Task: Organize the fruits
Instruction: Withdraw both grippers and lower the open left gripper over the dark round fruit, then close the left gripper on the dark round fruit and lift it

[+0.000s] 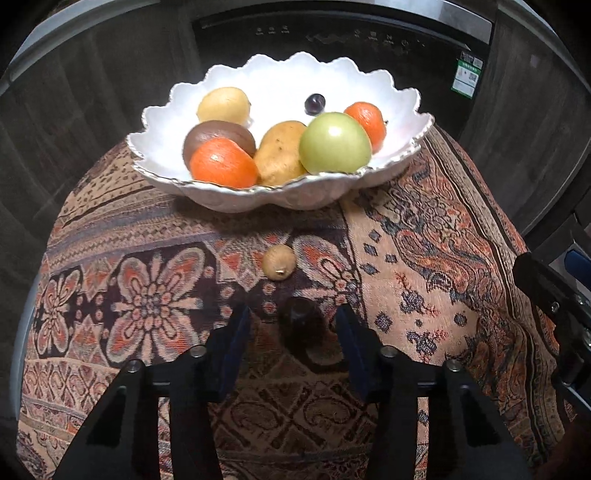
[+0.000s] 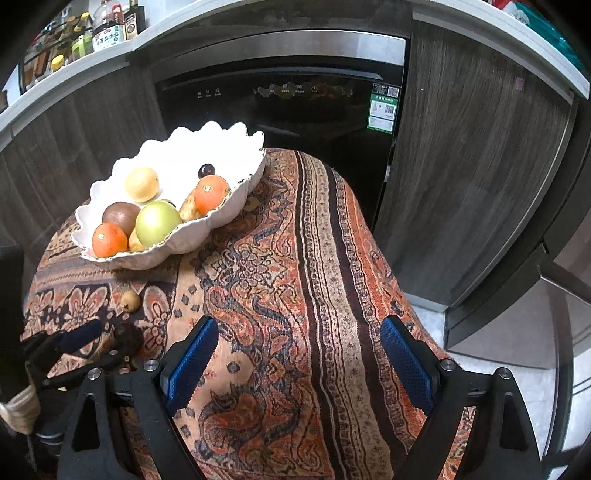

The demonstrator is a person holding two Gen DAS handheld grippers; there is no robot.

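Observation:
A white scalloped bowl (image 1: 236,199) stands on the patterned cloth and holds several fruits: two oranges (image 1: 223,162), a green apple (image 1: 334,144), a brown fruit, two yellow ones and a dark grape (image 1: 314,103). A small tan fruit (image 1: 279,263) lies on the cloth in front of the bowl. A dark round fruit (image 1: 301,325) lies between the open fingers of my left gripper (image 1: 293,321), not clamped. My right gripper (image 2: 299,354) is open and empty over the cloth to the right. The bowl (image 2: 207,225), the tan fruit (image 2: 130,301) and the dark fruit (image 2: 127,338) also show in the right wrist view.
The cloth-covered table (image 2: 332,258) drops off at its far and right edges. A black dishwasher (image 2: 280,110) and dark wood cabinet doors (image 2: 472,177) stand behind it. Bottles (image 2: 107,33) sit on the counter above at the left.

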